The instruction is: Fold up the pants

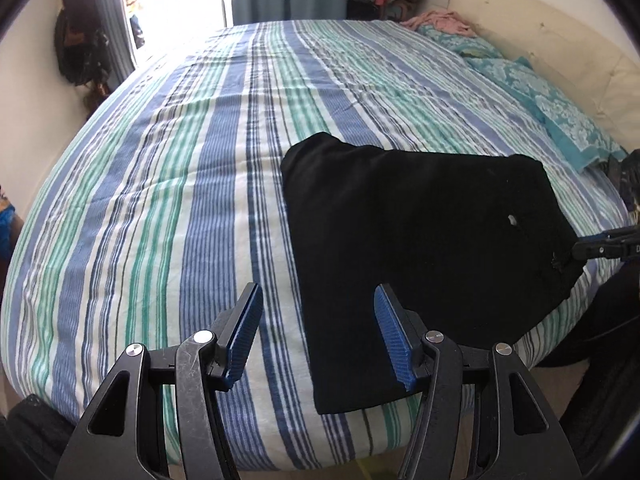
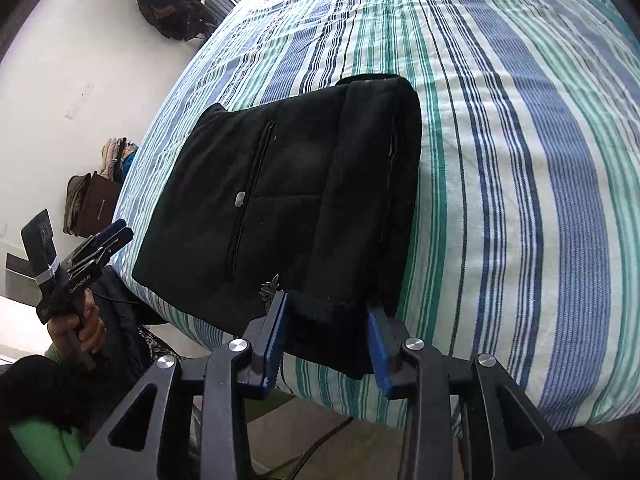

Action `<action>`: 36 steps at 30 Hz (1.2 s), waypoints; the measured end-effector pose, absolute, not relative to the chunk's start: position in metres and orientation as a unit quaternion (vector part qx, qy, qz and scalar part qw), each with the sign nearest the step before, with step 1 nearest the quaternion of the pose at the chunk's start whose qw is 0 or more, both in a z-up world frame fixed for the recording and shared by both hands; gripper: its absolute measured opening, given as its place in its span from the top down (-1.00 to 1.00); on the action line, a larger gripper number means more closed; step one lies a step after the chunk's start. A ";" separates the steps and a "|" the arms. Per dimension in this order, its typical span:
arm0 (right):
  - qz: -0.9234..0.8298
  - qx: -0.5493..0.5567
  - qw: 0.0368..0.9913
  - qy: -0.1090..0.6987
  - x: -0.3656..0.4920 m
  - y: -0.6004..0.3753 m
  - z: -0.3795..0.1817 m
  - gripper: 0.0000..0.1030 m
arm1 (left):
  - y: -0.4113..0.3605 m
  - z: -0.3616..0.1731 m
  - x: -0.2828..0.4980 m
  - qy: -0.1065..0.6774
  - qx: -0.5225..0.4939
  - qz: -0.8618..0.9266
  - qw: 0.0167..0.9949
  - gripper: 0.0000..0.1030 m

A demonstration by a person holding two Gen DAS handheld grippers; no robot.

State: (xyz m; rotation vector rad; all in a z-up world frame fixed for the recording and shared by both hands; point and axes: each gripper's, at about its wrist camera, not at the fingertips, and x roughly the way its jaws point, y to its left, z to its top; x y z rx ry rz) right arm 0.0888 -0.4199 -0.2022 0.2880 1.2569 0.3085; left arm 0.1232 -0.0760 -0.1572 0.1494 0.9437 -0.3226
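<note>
Lying on the striped bed (image 1: pixel 168 184) near its edge, the black pants (image 1: pixel 400 240) are already folded into a thick, compact packet. The left tongs (image 1: pixel 318 332) are released and hold nothing. The right tongs (image 2: pixel 326 320) stand spread around the packet's near end, not clenched. The cloth seems soft, light and floppy, so I would pinch all layers together at the corners.
</note>
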 end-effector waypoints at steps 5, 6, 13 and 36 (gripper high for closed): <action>0.133 0.052 0.850 0.507 0.086 -0.405 -0.149 0.27 | -0.106 -0.172 0.128 0.463 0.111 -0.162 0.864 -0.17; 0.145 0.047 0.855 0.496 0.087 -0.399 -0.145 0.27 | -0.109 -0.176 0.127 0.469 0.118 -0.161 0.860 -0.17; 0.148 0.029 0.802 0.579 0.080 -0.364 -0.204 0.26 | -0.116 -0.189 0.107 0.479 0.155 -0.160 0.849 -0.23; 0.092 0.072 0.842 0.526 0.184 -0.383 -0.194 0.27 | -0.152 -0.184 0.145 0.489 0.206 -0.139 0.836 -0.46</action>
